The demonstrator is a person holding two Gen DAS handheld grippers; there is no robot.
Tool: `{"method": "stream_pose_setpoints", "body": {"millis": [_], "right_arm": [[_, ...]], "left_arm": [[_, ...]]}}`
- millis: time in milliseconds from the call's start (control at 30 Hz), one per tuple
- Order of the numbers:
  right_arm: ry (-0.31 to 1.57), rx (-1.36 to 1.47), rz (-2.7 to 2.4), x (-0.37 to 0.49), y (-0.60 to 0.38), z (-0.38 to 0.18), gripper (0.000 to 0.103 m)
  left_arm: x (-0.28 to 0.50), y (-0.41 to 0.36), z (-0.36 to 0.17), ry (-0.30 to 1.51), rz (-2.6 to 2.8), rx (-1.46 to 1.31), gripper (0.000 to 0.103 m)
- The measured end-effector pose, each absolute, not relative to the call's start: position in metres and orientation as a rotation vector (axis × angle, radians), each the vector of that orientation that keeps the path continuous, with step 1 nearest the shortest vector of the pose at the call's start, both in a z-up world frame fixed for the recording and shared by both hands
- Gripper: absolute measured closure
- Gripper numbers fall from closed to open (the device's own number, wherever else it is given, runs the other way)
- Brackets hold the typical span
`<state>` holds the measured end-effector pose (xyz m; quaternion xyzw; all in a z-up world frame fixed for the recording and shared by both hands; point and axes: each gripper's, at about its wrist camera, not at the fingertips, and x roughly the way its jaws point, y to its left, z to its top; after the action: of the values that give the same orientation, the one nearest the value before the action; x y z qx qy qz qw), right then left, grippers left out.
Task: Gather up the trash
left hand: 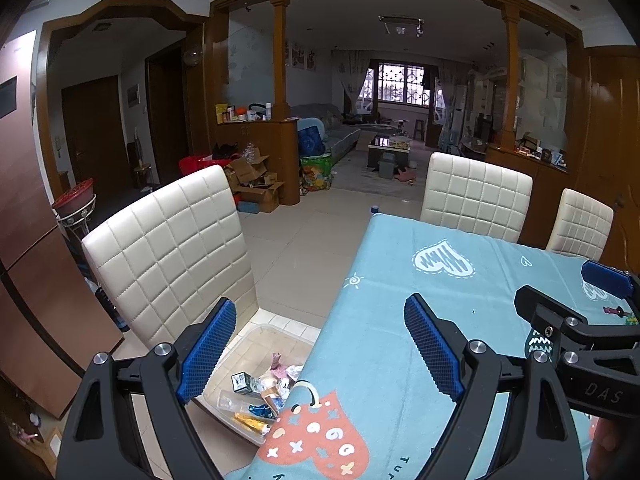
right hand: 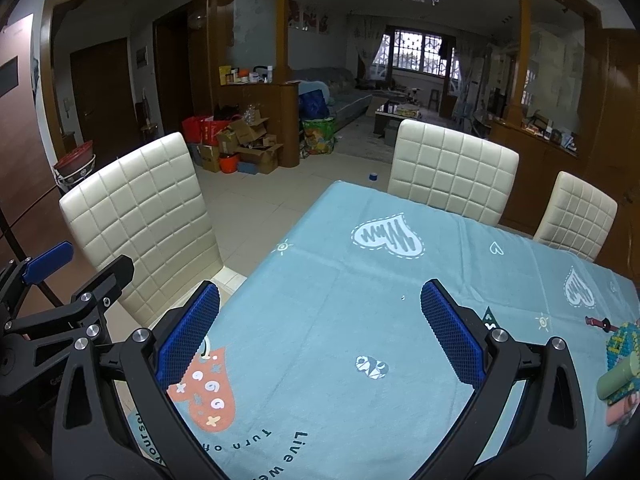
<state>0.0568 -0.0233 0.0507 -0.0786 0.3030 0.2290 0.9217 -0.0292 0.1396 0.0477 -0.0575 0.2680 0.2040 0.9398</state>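
Observation:
A clear plastic bin [left hand: 280, 340] stands on the floor by the table's left edge, holding several pieces of trash [left hand: 260, 394]: wrappers, a small box, a tube. My left gripper [left hand: 320, 350] is open and empty, above the table edge and the bin. My right gripper [right hand: 320, 338] is open and empty over the blue tablecloth [right hand: 360, 280]. It also shows at the right of the left wrist view [left hand: 560, 292]. The left gripper shows at the left of the right wrist view [right hand: 80, 264]. A green cylinder and colourful items [right hand: 620, 364] lie at the table's right edge.
Cream quilted chairs stand at the table's left [left hand: 172, 248] and far side [left hand: 476, 196], [left hand: 580, 224]. Cardboard boxes [left hand: 252, 180] are piled by a wooden divider behind. A small dark red object [right hand: 598, 323] lies on the cloth at right.

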Motion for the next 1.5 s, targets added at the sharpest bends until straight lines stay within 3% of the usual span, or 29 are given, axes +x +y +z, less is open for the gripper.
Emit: {"method": "stream_pose_setpoints", "body": {"millis": [1500], "right_arm": [[0.62,-0.124,0.382,0.077,-0.059,0.052,0.003]], "left_arm": [[0.0,0.112,0.045,0.583,0.339,-0.077,0.019]]}}
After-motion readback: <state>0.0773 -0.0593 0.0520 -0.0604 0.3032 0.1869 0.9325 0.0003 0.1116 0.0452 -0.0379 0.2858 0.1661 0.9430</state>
